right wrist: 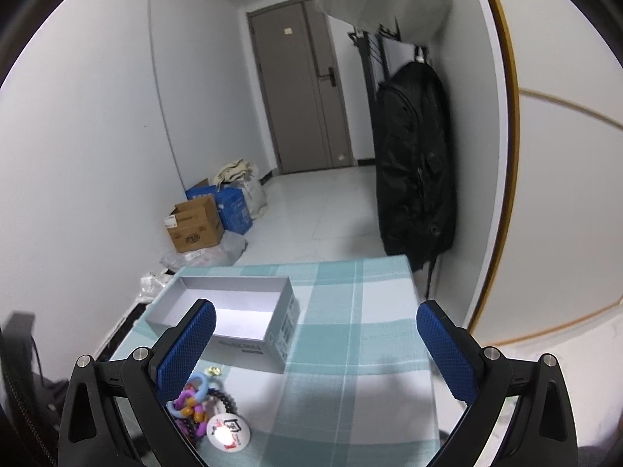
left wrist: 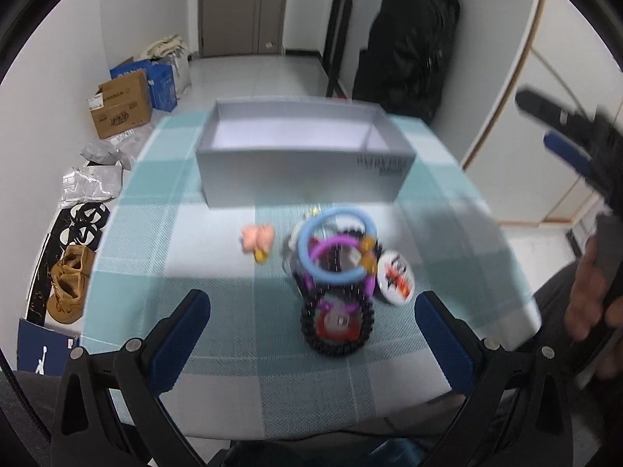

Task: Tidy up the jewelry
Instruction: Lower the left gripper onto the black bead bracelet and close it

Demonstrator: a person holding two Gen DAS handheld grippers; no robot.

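Observation:
A pile of jewelry (left wrist: 337, 264) lies on the checked tablecloth: a light blue ring, a purple ring, a black beaded bracelet and orange beads. A round white badge (left wrist: 395, 278) lies at its right, a small pink clip (left wrist: 257, 238) at its left. An open grey box (left wrist: 300, 155) stands behind them, empty. My left gripper (left wrist: 311, 334) is open just short of the pile. My right gripper (right wrist: 315, 350) is open above the table, with the pile (right wrist: 194, 401), the badge (right wrist: 229, 432) and the box (right wrist: 233, 319) at its lower left. It also shows in the left wrist view (left wrist: 564, 136).
The table (left wrist: 447, 194) has a teal and white checked cloth. Cardboard and blue boxes (left wrist: 124, 107), bags and brown shoes (left wrist: 70, 284) lie on the floor at the left. A black coat (right wrist: 414, 163) hangs at the far right by a door.

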